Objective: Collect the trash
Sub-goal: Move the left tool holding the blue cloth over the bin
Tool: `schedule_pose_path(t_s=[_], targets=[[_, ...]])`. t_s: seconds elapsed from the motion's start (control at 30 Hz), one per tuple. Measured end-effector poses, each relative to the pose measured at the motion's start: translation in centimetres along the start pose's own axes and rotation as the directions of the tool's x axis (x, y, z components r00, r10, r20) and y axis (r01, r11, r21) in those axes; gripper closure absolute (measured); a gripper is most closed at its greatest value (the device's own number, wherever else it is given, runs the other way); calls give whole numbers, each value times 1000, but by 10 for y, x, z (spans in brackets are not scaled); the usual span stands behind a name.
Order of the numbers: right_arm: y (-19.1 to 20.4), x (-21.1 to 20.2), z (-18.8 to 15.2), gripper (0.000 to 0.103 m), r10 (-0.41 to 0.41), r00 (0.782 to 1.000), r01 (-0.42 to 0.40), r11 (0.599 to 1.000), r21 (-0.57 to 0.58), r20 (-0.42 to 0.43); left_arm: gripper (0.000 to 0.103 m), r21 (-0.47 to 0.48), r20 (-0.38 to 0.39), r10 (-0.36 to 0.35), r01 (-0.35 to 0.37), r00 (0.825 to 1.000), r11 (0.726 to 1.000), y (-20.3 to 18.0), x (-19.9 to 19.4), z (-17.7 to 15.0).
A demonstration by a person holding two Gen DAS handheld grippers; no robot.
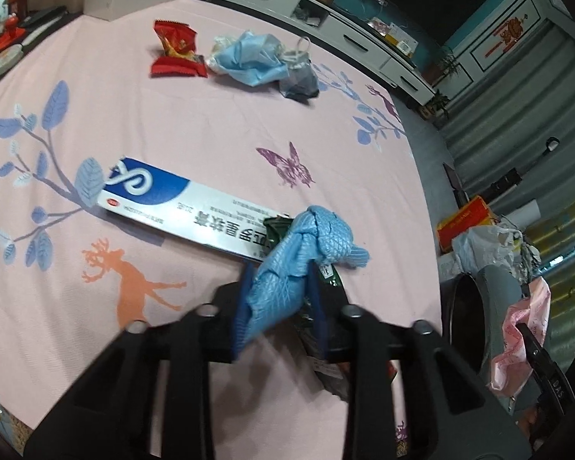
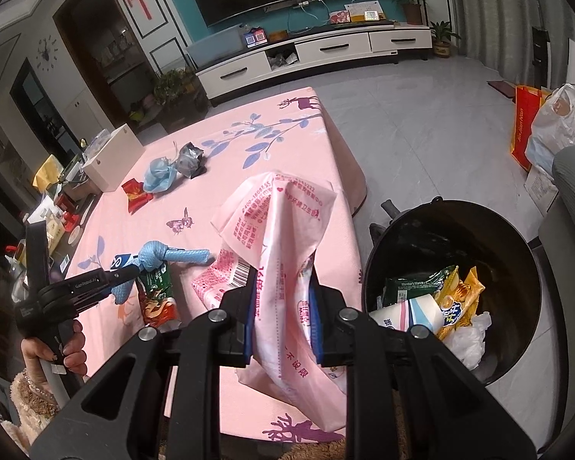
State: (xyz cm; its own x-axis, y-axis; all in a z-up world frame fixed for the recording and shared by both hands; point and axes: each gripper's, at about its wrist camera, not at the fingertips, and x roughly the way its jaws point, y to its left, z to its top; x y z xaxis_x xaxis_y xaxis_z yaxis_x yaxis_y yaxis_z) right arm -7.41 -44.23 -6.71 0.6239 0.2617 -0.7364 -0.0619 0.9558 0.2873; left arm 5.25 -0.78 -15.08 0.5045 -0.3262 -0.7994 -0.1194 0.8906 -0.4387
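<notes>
- left gripper point(image 1: 280, 299) pinches a knotted blue cloth point(image 1: 306, 245) and green snack wrapper point(image 1: 326, 280) above the pink deer-print tablecloth point(image 1: 211, 122).
- right gripper point(image 2: 281, 310) clamps a crumpled pink plastic package point(image 2: 283, 230) beside the black trash bin point(image 2: 517, 237).
- tv console point(image 2: 326, 53) behind.

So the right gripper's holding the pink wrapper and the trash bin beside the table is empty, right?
Not quite. The right gripper does hold the pink wrapper, but the trash bin beside the table already contains snack bags and a paper cup, as the right wrist view shows.
</notes>
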Motion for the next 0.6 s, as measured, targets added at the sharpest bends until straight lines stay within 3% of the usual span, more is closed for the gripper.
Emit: schedule_pose_path(t_s=[0.13,0.4,0.6], targets=[[-1,0,-1,80,-5,1000,5,1000,2,-3,97,-4,-16,-5,5,1000,1000,-1,5,-2],[-7,-1,-2,80,-8,1000,8,1000,17,1,98,-43,55,-48,50,997,998,-2,-23,2],[-6,-3,-2,80,-5,1000,5,1000,16,7,98,-28,185,-98,105,978,994,-11,-78,10]])
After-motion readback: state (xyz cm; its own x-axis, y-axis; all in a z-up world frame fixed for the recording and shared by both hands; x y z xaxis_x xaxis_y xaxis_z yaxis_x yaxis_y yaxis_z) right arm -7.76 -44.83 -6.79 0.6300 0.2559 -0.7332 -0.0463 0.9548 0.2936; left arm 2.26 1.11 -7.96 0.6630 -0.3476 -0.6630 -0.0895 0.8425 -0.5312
